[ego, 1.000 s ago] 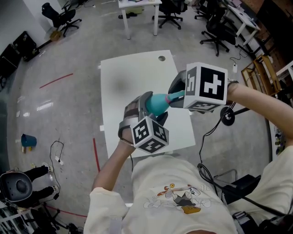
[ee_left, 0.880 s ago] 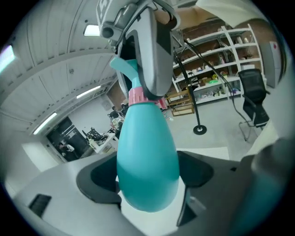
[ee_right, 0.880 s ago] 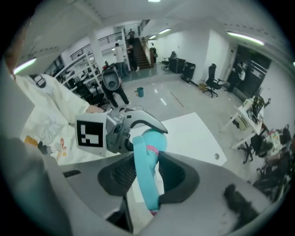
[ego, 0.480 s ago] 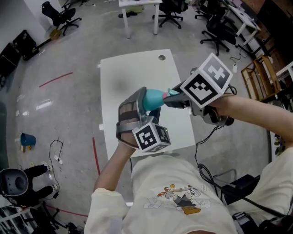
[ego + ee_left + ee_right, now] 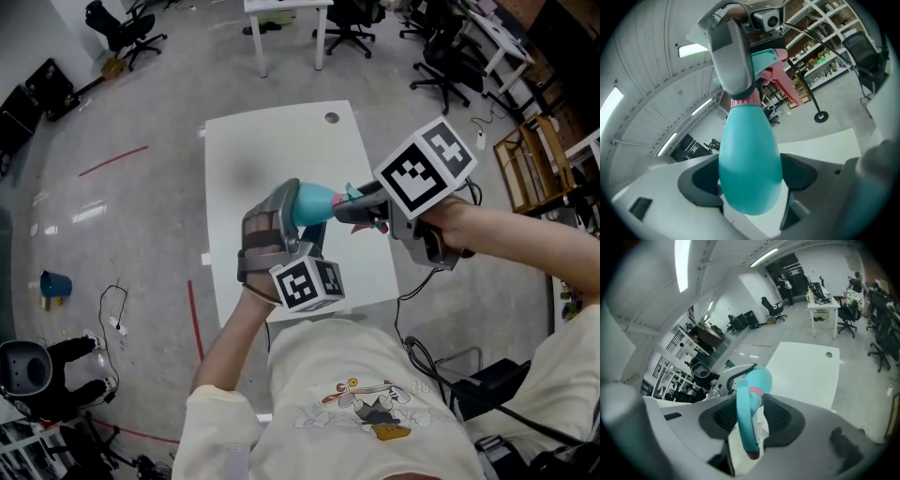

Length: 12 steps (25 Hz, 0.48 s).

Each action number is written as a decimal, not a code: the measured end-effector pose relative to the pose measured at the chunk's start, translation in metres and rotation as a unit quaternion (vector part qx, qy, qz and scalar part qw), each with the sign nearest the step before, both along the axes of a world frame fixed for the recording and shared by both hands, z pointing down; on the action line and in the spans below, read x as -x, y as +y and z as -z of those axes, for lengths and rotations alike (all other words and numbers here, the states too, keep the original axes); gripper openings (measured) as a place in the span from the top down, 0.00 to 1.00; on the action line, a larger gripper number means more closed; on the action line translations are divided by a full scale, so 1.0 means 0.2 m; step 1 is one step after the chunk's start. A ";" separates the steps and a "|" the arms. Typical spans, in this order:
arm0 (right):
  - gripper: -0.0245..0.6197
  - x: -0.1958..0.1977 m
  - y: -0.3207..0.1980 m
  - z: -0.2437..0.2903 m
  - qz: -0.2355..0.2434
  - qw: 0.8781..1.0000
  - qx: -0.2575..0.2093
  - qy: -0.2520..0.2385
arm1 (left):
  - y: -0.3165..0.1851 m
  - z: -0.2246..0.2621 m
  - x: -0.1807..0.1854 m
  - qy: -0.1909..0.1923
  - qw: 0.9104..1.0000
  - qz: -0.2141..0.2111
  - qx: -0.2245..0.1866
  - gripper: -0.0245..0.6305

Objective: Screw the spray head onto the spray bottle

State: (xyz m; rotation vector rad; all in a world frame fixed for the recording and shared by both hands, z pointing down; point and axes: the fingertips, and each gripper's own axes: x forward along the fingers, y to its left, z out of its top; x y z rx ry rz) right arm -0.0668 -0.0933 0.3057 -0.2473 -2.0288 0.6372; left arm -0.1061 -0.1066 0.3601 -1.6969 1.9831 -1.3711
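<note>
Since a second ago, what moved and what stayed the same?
The right tongs rolled over, so their marker cube tipped onto a corner, turning the spray head with them on the neck of the teal bottle. The left tongs shifted slightly left with the bottle. Same as before: both tongs stay clamped, and the bottle is held above the white table.

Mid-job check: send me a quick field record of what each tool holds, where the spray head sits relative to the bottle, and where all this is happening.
Left tool: shut on the spray bottle, pads round its teal body
Right tool: shut on the spray head
Head and bottle: head sits on the bottle's neck, pink collar at the joint
Thread: cannot tell whether it is fully tightened
Place: both held in the air above the white table
</note>
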 end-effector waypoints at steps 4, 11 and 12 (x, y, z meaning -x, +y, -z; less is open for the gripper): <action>0.70 0.00 0.03 0.03 0.043 0.999 -0.026 -0.008 | 0.00 -0.02 0.01 0.043 0.999 -0.008 0.005 0.36; 0.62 -0.10 0.02 0.16 0.151 0.983 -0.098 -0.032 | 0.04 -0.18 -0.11 0.177 0.973 -0.130 0.065 0.36; 0.61 -0.10 0.02 0.19 0.174 0.978 -0.112 -0.037 | 0.04 -0.21 -0.14 0.203 0.965 -0.148 0.075 0.36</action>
